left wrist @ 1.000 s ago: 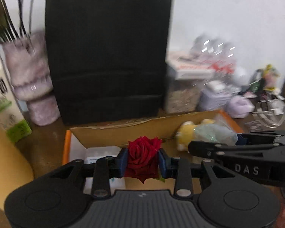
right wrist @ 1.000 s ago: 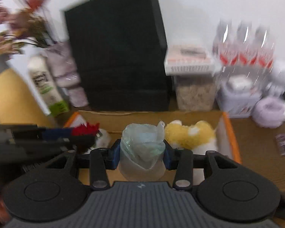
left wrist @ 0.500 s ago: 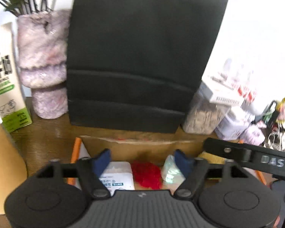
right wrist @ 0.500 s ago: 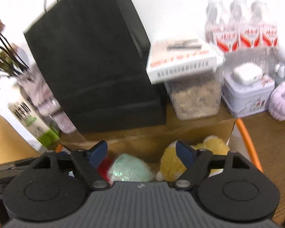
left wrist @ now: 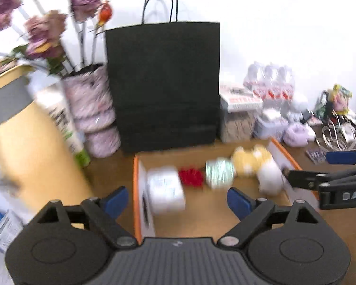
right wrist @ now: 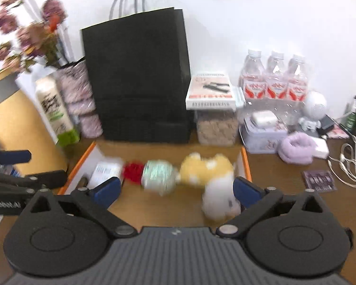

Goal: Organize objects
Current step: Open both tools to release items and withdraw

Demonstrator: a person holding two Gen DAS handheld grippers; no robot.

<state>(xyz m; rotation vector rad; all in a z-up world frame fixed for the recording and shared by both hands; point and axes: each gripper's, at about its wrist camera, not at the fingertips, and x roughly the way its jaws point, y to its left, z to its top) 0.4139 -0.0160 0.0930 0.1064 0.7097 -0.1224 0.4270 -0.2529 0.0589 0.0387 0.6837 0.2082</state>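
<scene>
Lying in a row inside an open cardboard box [right wrist: 245,163] with orange edges are four items: a white packet [right wrist: 105,171] at the left end, a red rose head [right wrist: 133,169] just beside it, a pale green wrapped bundle [right wrist: 160,174] touching the rose, and a yellow and white plush toy [right wrist: 210,177] at the right end. All four rest on the box floor, free of both grippers; motion blur softens their outlines.

Left gripper [left wrist: 175,198]: fingers spread wide and opening, nothing between them, raised above the near left part of the box. Right gripper [right wrist: 175,190]: fingers spread wide and opening, nothing clamped; the plush toy's white end shows just inside the right blue pad, contact cannot be told.

The box sits on a brown wooden surface [right wrist: 284,190]. Behind it stands a black paper bag [right wrist: 140,80] with handles, upright. Left of the bag: a mottled pink vase [right wrist: 77,99] with faded flowers, a carton [right wrist: 54,111], and a yellow cylinder [right wrist: 19,128]. Right of the bag: a clear container [right wrist: 217,128] with a flat box [right wrist: 211,90] on top, three water bottles [right wrist: 275,80], a tin [right wrist: 261,133], and a lilac roll [right wrist: 296,148]
</scene>
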